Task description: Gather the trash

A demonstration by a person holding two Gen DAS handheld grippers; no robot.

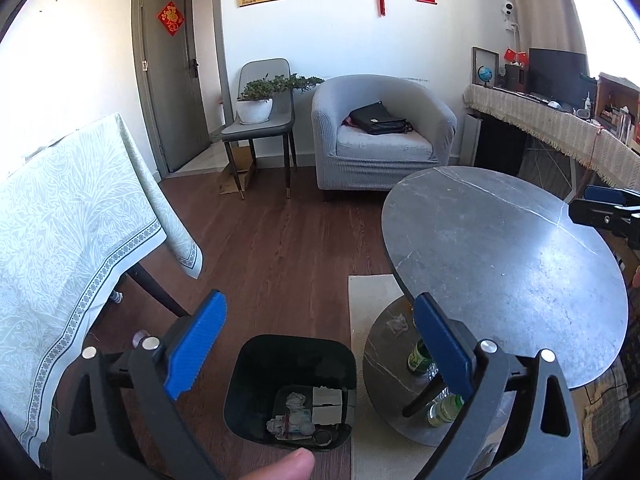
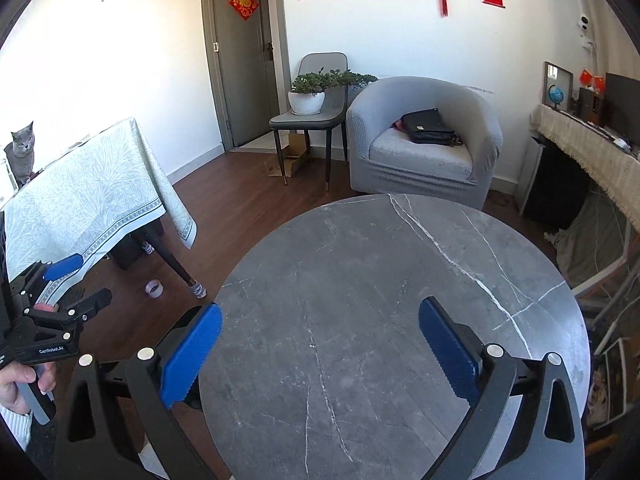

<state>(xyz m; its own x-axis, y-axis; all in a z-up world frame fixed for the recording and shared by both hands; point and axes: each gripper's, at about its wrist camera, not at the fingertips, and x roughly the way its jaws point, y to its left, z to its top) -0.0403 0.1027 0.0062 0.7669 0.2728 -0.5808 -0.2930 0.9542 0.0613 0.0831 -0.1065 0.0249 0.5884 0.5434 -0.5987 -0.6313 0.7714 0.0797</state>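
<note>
Black bin (image 1: 290,390) in left wrist view only

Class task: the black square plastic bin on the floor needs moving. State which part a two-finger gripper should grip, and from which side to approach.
Grip the black square plastic bin by its thin upright rim, coming from above with one finger inside the wall and one outside. Its mouth faces up and the body looks wider than the jaws. The near-left wall, under the open left gripper, seems easiest; the round grey marble table crowds the right.

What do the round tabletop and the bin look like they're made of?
Tabletop: stone or a stone-look slab, grey with white veins and a dull sheen; which of the two is unclear. Bin: likely plastic, black, smooth, with thin moulded walls.
</note>
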